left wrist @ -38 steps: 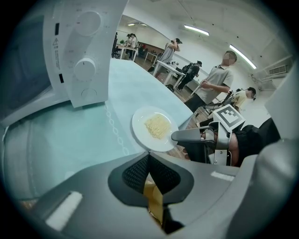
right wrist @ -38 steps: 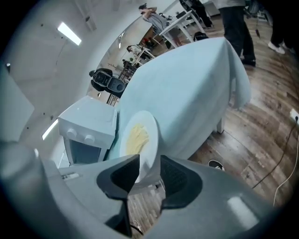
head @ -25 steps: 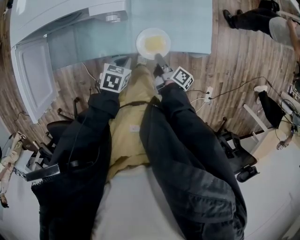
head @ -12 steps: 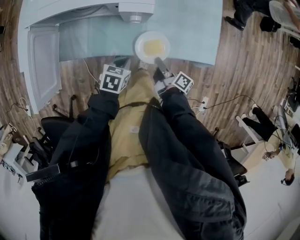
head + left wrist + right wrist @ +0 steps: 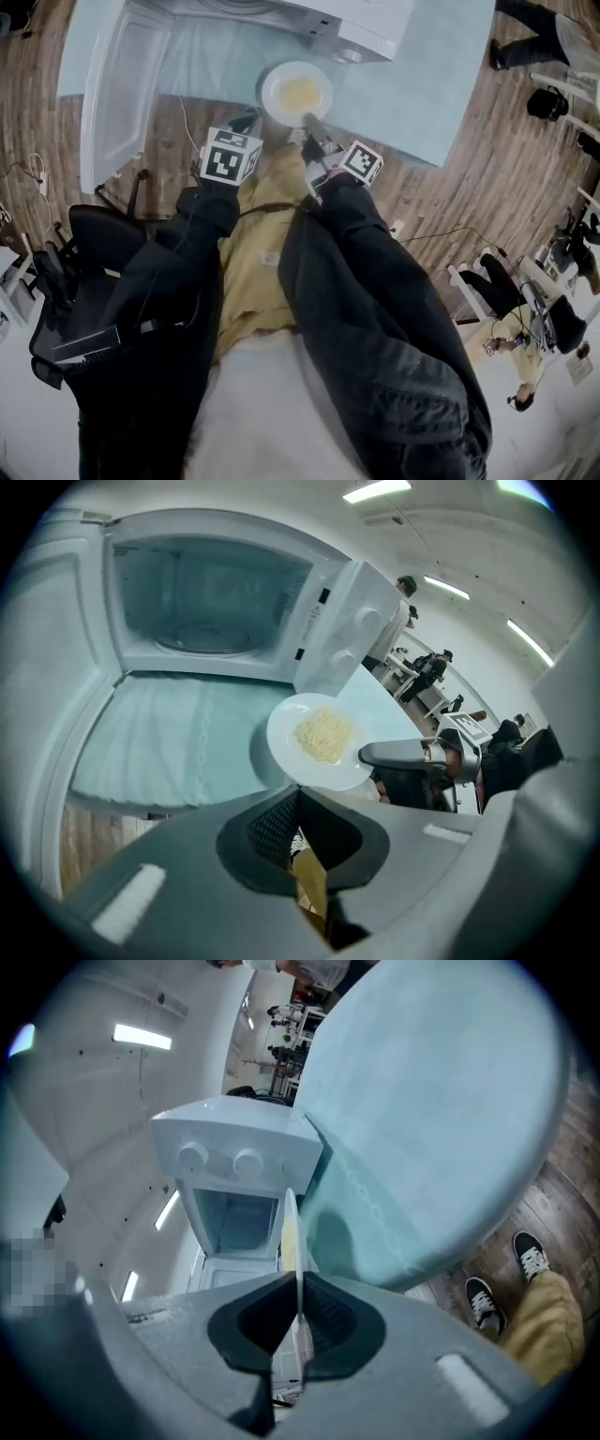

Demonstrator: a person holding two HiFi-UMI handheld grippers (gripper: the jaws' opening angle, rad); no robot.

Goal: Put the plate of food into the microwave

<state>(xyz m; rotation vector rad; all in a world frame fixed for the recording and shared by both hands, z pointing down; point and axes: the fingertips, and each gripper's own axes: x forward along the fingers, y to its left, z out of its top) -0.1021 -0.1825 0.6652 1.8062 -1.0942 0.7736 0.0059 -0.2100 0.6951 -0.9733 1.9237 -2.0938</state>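
The table, under a pale blue cloth, runs off the top of the head view, and the person's dark sleeves hide its near edge. On it stands a white microwave with its door swung wide open. From the head view only the microwave's roof shows. The left gripper view looks into the cavity, where a glass turntable can be made out dimly. Two knobs sit on the control panel, and any print around them is too small to read.

The plate, white and round, is outside the microwave. It is in front of the open cavity, toward the control-panel side, raised over the cloth with its shadow beneath. A heap of pale yellow noodles lies in its middle.

The right gripper is clamped on the plate's near rim. In its own view the plate is seen edge-on between the pads, a thin white line that covers part of the microwave's opening. The left gripper is near the microwave's door side, its jaws closed on each other with nothing in them — only a sliver of yellow trouser shows behind.
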